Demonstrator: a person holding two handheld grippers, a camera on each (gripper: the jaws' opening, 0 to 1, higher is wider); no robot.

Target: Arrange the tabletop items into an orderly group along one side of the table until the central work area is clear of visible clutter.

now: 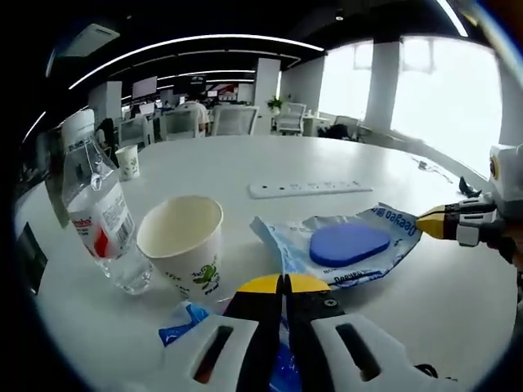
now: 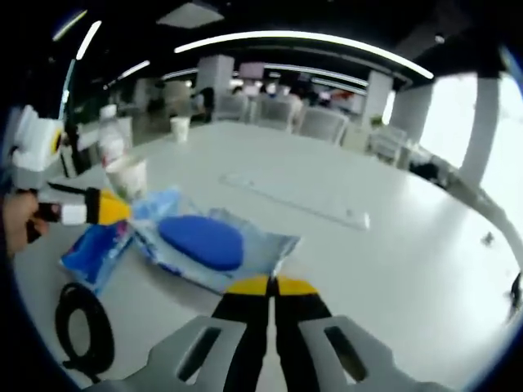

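Left gripper (image 1: 283, 284) sits nearest in the left gripper view, yellow-tipped jaws pressed together, nothing visible between the tips. Its tips meet right at the near edge of the torn pale-blue wrapper (image 1: 376, 237); touching or just above, cannot tell. A blue oval pad (image 1: 350, 243) lies on that wrapper. A second blue packet (image 1: 186, 320) lies under and just left of the jaws, partly hidden by them.

Left of the wrapper a paper cup (image 1: 183, 240) stands upright, open and empty, a small green print on its side. Just beside it to the left stands a clear water bottle (image 1: 96, 214) with a red-and-white label, looking tilted through the fisheye. Farther back near the table's far left edge stands a smaller paper cup (image 1: 127, 161). A white power strip (image 1: 309, 189) lies flat mid-table beyond the wrapper. White table (image 1: 245, 159), round-edged.

Right gripper (image 2: 270, 286) in the right gripper view: jaws also closed tip to tip, empty, at the near edge of the same wrapper, over bare table just short of it. In the left gripper view it enters from the right, its yellow tip at the wrapper's right end. A black cable loop (image 2: 82, 331) lies on the table near the bottom left of the right gripper view, close to the blue packet.

Office chairs and desks blur behind the table.
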